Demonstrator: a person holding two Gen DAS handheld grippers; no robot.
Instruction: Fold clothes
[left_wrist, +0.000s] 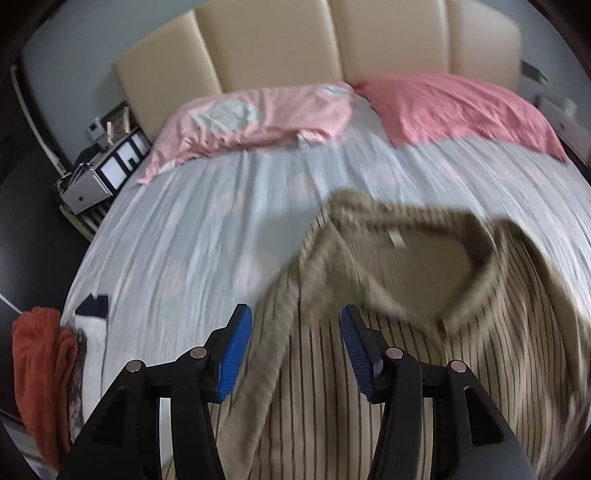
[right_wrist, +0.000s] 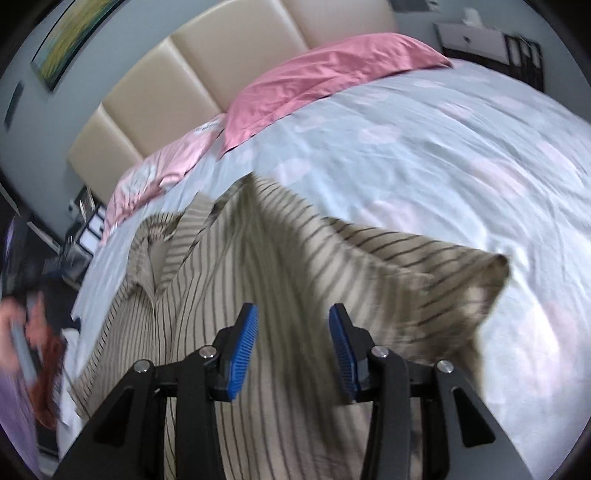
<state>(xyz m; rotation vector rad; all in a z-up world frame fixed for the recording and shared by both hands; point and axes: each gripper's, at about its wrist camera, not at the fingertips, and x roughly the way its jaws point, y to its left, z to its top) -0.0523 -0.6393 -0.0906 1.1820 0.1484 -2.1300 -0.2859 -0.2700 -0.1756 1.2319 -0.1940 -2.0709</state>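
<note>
A beige shirt with dark thin stripes (left_wrist: 424, 350) lies spread on the bed, collar (left_wrist: 399, 236) toward the headboard. My left gripper (left_wrist: 295, 332) is open, its blue pads apart, above the shirt's left shoulder and sleeve. In the right wrist view the same shirt (right_wrist: 295, 266) is rumpled, with one sleeve (right_wrist: 461, 280) stretched out to the right. My right gripper (right_wrist: 293, 328) is open and empty above the shirt's body. Both views are blurred by motion.
The bed has a pale blue cover with pink spots (left_wrist: 221, 229), two pink pillows (left_wrist: 461, 107) and a beige padded headboard (left_wrist: 295, 40). An orange-red garment (left_wrist: 40, 365) and other clothes lie at the bed's left edge. A bedside unit (left_wrist: 99, 173) stands at left.
</note>
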